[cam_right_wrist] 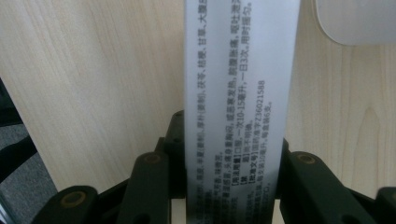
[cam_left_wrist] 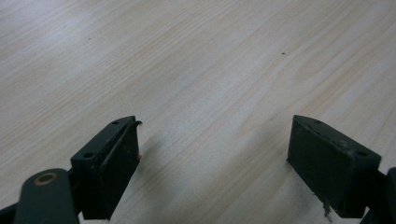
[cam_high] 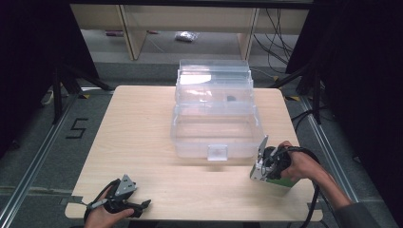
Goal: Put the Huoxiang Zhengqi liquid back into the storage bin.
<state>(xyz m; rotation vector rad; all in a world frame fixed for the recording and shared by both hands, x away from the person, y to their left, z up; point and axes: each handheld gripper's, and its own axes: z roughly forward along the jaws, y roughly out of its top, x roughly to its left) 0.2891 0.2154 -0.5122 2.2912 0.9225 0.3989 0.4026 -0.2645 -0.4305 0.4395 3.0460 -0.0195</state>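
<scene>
My right gripper [cam_high: 267, 172] is at the table's right front, beside the clear plastic box [cam_high: 190, 137]. It is shut on a small carton [cam_high: 283, 182] with a green side. In the right gripper view the carton [cam_right_wrist: 240, 84] is a white face with lines of printed text, standing between the jaws, whose pads press on both its sides; my right gripper [cam_right_wrist: 231, 147] holds it just above the wood. My left gripper [cam_high: 142, 206] lies at the front left of the table, held by a hand. Its jaws [cam_left_wrist: 212, 144] stand wide open over bare wood with nothing between them.
The clear box sits mid-table with its lid [cam_high: 214, 78] swung open toward the far edge; a small dark item [cam_high: 231, 99] shows through it. A pale rounded corner [cam_right_wrist: 355, 21] of the box lies just beyond the carton. Light wooden tabletop [cam_high: 138, 128] surrounds the box.
</scene>
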